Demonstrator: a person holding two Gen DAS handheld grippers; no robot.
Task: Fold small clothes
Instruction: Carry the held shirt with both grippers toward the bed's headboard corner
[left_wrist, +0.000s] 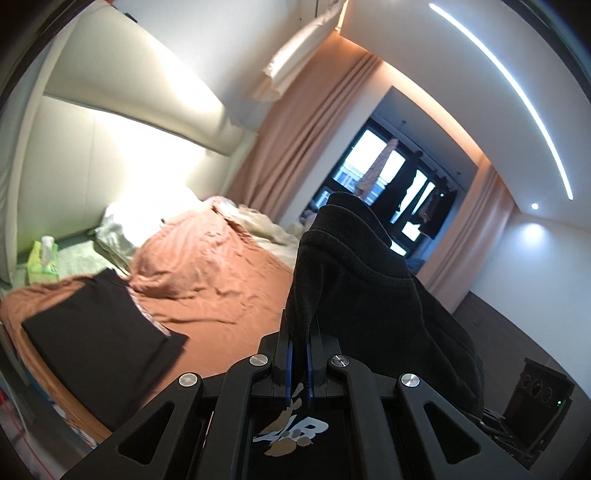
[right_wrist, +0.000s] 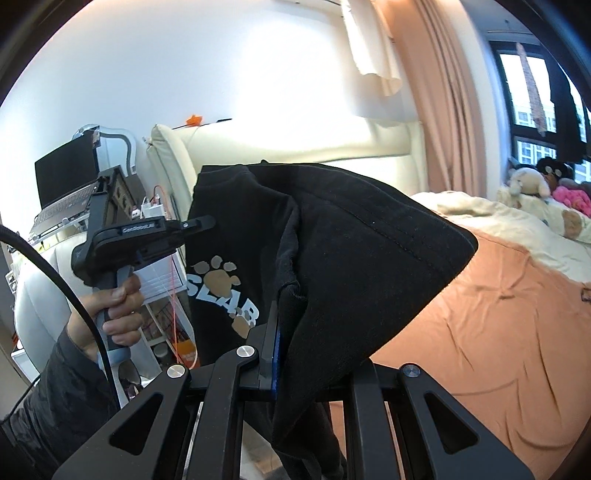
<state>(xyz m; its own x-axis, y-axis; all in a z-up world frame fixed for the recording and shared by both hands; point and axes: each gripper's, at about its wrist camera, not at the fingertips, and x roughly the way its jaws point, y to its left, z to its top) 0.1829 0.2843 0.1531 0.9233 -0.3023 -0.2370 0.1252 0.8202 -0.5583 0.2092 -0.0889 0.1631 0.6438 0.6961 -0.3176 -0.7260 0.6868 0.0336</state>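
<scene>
A black t-shirt (left_wrist: 373, 295) with a paw-print logo hangs in the air between both grippers, above the bed's near side. My left gripper (left_wrist: 299, 332) is shut on one edge of it; its cloth drapes over the fingers. In the right wrist view the black t-shirt (right_wrist: 332, 251) covers my right gripper (right_wrist: 288, 332), which is shut on another edge; only the left blue pad (right_wrist: 275, 354) shows. The left gripper (right_wrist: 199, 223) and the hand that holds it also show there, at the shirt's far edge.
A folded black garment (left_wrist: 99, 332) lies on the orange bedsheet (left_wrist: 221, 280) at the left. A green tissue box (left_wrist: 42, 258) and a rumpled duvet (left_wrist: 255, 221) sit further up the bed. Soft toys (right_wrist: 535, 184) lie by the window. A laptop (right_wrist: 62, 177) stands beside the bed.
</scene>
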